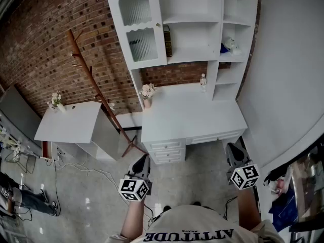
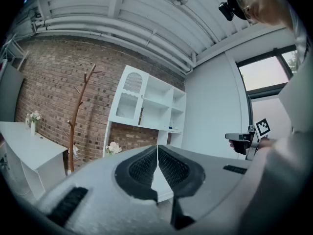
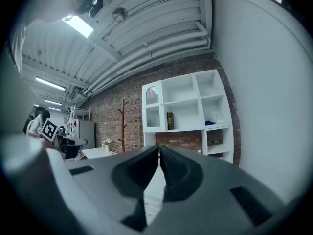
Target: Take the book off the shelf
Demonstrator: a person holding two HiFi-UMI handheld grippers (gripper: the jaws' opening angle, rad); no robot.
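A dark book (image 1: 167, 40) stands upright on the middle shelf of the white hutch (image 1: 195, 19), just right of its glass door; the right gripper view shows the book (image 3: 169, 120) too. My left gripper (image 1: 142, 163) and right gripper (image 1: 234, 153) hang level in front of the desk, well short of the shelf. Both are shut, with nothing between their jaws. In the left gripper view the left gripper (image 2: 157, 153) has its pads together. In the right gripper view the right gripper (image 3: 159, 153) is closed the same way.
The white desk (image 1: 187, 118) with drawers stands under the hutch and carries a flower vase (image 1: 147, 92) and a small bottle (image 1: 203, 80). A wooden coat rack (image 1: 98, 92) leans at the left beside a white side table (image 1: 68, 121). A blue object (image 1: 225, 48) sits in the right cubby.
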